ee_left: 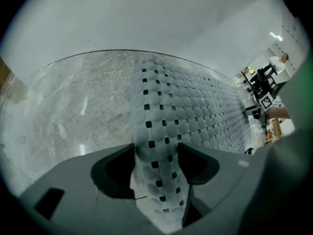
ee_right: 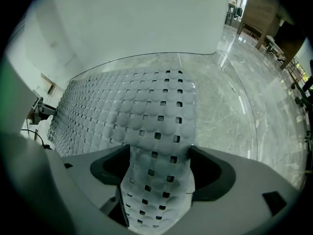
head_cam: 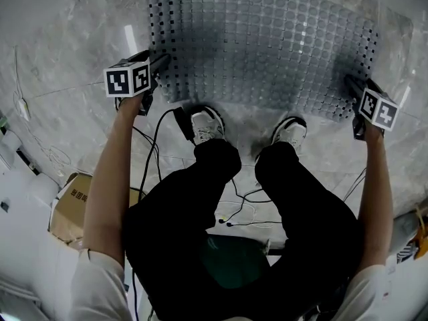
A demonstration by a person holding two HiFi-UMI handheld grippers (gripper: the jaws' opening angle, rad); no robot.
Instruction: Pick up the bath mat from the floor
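A translucent grey bath mat (head_cam: 261, 45) with rows of bumps and small square holes hangs stretched between my two grippers, in front of the person's feet. My left gripper (head_cam: 162, 62) holds its near-left corner. In the left gripper view the bath mat (ee_left: 195, 106) runs bunched between the jaws of the left gripper (ee_left: 155, 165), touching both pads. My right gripper (head_cam: 351, 85) holds the near-right corner. In the right gripper view a fold of the bath mat (ee_right: 122, 111) fills the gap of the right gripper (ee_right: 159, 168).
Grey marble floor (head_cam: 60, 59) lies all round. Two white shoes (head_cam: 206, 124) (head_cam: 291, 131) stand just behind the mat's near edge. Black cables (head_cam: 157, 146) trail at the left beside a cardboard box (head_cam: 70, 206). A white wall (ee_right: 137, 18) rises beyond the mat.
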